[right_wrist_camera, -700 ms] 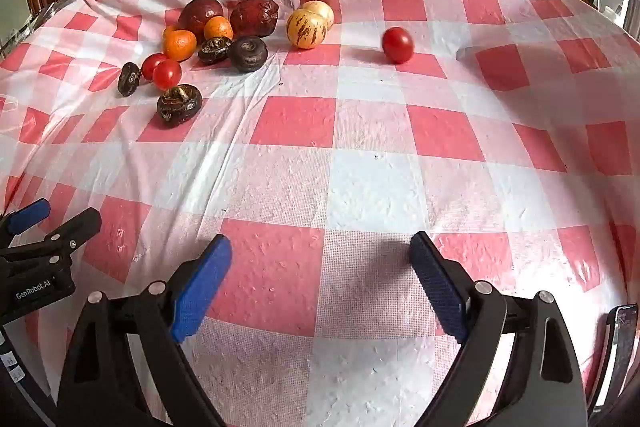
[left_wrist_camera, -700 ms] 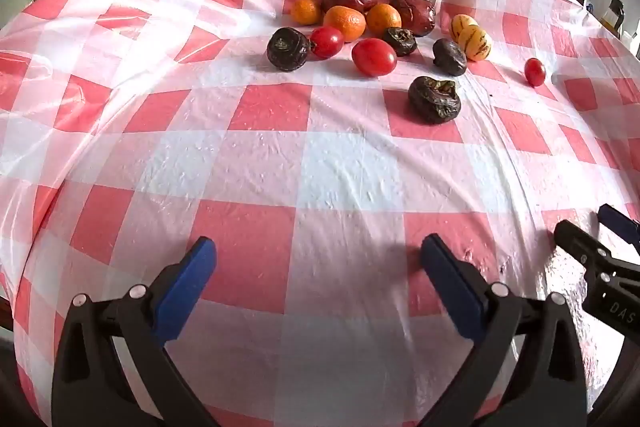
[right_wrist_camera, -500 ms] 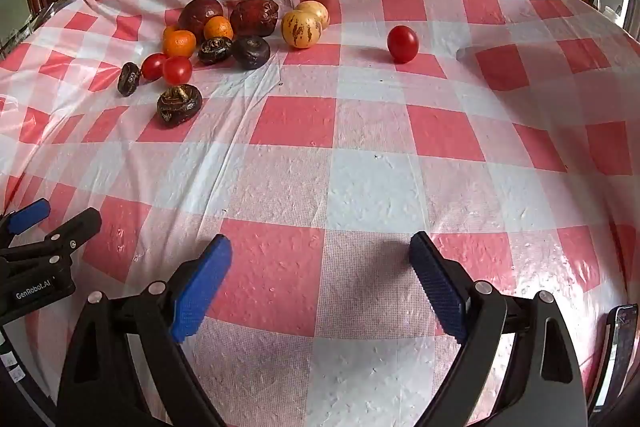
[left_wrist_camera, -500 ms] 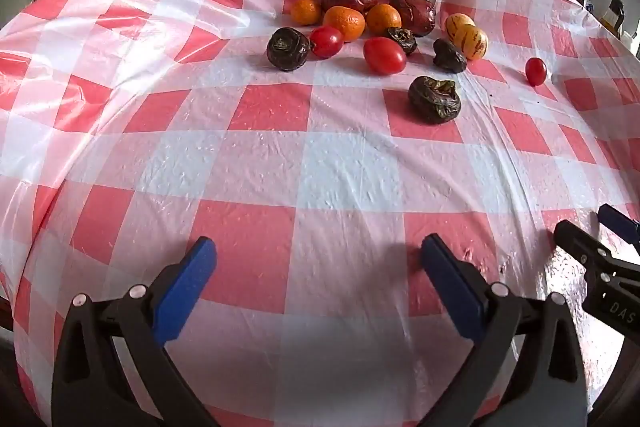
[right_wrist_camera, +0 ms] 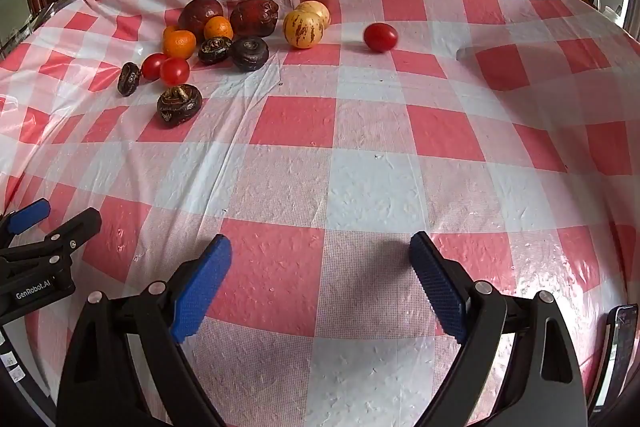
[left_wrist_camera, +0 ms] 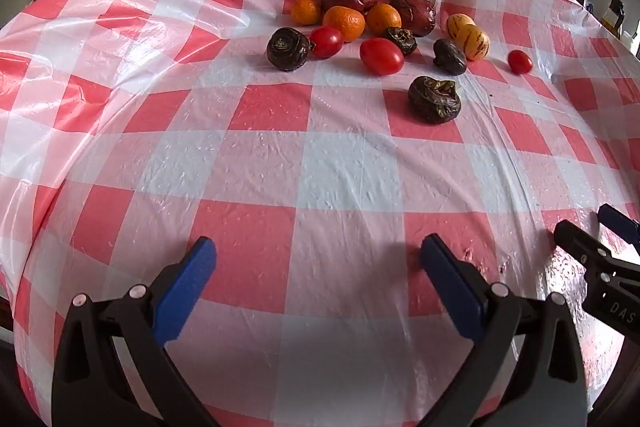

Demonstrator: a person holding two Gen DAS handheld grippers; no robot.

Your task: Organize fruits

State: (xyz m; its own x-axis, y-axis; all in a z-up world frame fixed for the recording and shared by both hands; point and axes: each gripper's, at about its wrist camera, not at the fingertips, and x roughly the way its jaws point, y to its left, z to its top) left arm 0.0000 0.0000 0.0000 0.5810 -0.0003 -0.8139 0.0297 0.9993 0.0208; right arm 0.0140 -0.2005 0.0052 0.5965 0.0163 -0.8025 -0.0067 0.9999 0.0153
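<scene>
Fruits (left_wrist_camera: 384,39) clustered at far side of checkered desk (left_wrist_camera: 320,167). Left hand-held gripper (left_wrist_camera: 316,267) and right hand-held gripper (right_wrist_camera: 320,265) both tilt steeply downward, jaws spread wide, empty, well short of the cluster.

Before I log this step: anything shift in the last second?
The lone red tomato rolled a little left, toward the striped yellow fruits. The oval tomato in the pile edged slightly right. Nothing was grasped or released. The left tongs and right tongs stayed open and empty; the other fruit barely moved.
</scene>
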